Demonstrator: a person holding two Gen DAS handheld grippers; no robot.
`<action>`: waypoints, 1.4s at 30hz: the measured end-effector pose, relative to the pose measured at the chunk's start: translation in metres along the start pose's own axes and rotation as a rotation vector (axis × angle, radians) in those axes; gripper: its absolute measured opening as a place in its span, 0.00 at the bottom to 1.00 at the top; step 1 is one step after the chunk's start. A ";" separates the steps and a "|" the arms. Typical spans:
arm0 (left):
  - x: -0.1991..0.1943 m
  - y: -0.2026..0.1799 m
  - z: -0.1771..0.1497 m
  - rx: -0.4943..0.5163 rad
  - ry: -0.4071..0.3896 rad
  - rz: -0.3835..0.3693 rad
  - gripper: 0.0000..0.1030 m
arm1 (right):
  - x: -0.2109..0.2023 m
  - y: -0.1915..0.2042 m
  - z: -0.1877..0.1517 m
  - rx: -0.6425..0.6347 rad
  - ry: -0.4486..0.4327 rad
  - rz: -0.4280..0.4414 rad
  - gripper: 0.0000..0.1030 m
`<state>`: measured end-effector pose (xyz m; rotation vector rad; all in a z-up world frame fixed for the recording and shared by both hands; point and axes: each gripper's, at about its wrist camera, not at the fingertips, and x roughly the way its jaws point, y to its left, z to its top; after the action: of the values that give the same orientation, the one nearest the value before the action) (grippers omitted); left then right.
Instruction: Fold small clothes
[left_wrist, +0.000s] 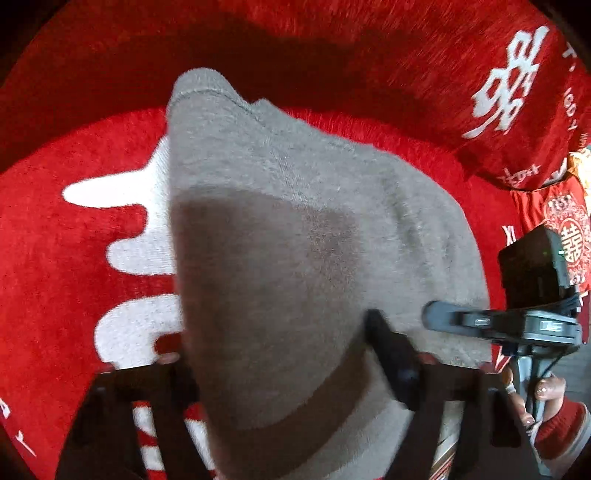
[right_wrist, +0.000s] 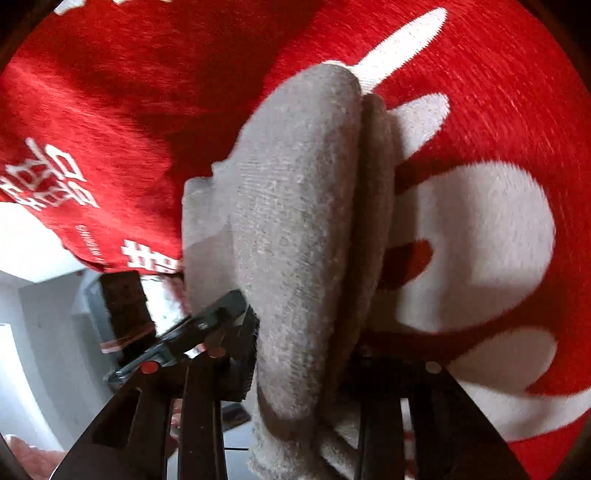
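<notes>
So the thing being folded is a small grey knit garment (left_wrist: 295, 229), fuzzy like a little sweater or thick sock, can't tell which, and it's draped over a red plush blanket (left_wrist: 55, 258) with big white characters woven in. From the left wrist view the left gripper (left_wrist: 288, 362) is angled steeply down with the grey knit bunched right between its fingers; the cloth covers the left finger, so I can't tell if it's actually pinching or just straddling the fabric. The right gripper (right_wrist: 306, 354) looks clamped on the near edge of the garment, the knit squeezed between its pads and rising in a doubled-over ridge ahead of it. You can also see the right gripper reaching in from the side in the left view (left_wrist: 443, 319), right at the garment's edge, with the person's hand (left_wrist: 543, 395) on its handle. My guess is both ends are held so one half can be laid over the other, and the soft blanket keeps the bottom layer from sliding. Fold looks partway done, not flattened yet.
</notes>
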<state>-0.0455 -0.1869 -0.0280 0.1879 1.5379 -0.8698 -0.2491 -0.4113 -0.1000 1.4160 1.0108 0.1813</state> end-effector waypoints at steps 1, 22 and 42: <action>-0.005 0.001 -0.001 0.004 -0.009 -0.008 0.53 | -0.001 0.004 -0.003 -0.001 -0.002 0.023 0.32; -0.095 0.079 -0.099 -0.071 0.005 -0.006 0.43 | 0.084 0.065 -0.097 -0.007 0.134 0.063 0.35; -0.110 0.135 -0.127 -0.143 -0.101 0.283 0.51 | 0.110 0.137 -0.090 -0.395 0.025 -0.569 0.24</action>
<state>-0.0447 0.0262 0.0061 0.2472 1.4314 -0.5359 -0.1827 -0.2446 -0.0175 0.7358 1.2777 -0.0235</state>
